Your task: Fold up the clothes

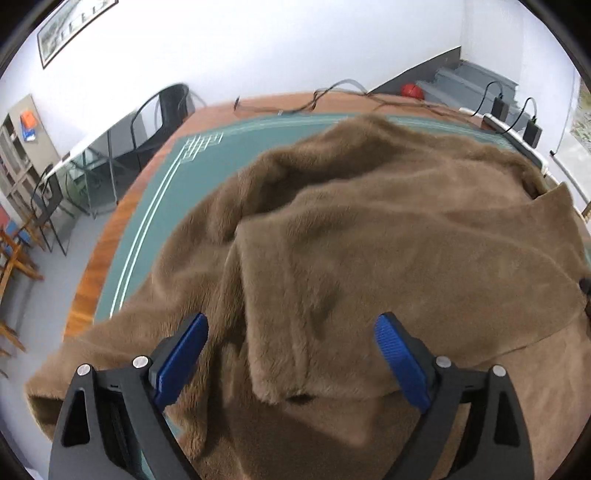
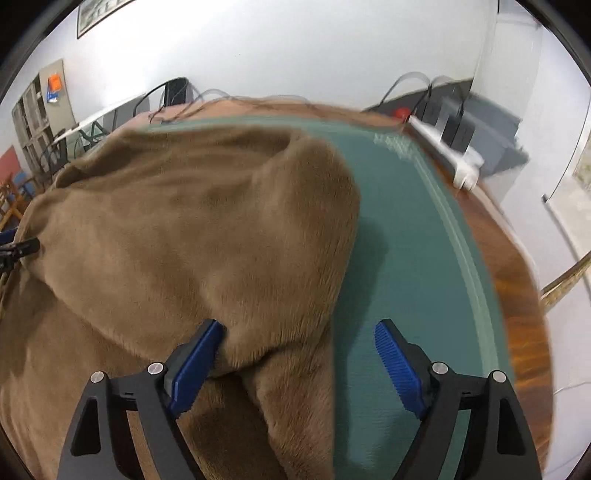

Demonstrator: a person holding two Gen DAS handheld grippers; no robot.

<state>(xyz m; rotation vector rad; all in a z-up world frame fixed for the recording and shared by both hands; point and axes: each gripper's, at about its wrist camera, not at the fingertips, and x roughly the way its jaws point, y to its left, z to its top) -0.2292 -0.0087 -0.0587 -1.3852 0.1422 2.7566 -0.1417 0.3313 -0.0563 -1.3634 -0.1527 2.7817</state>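
Left wrist view shows a room with white walls, a framed picture high on the wall whose writing is too small to read, and grey shelves at the left; no brand or label can be read anywhere. A wooden table carries a green mat with thin pale lines near its border. On the mat lies the brown fleece garment, bunched in thick folds; it covers most of the mat, and one part hangs over the near left edge of the table. Free green mat stays at the left and far side in this view, and in the right wrist view a wide free strip of mat runs along the right of the garment up to the wooden border. Black cables and a white power strip lie along the far edge. The left gripper has its fingers wide apart above a fold, gripping nothing. The right gripper also has wide fingers; its left finger touches a fold, the other is over bare mat.
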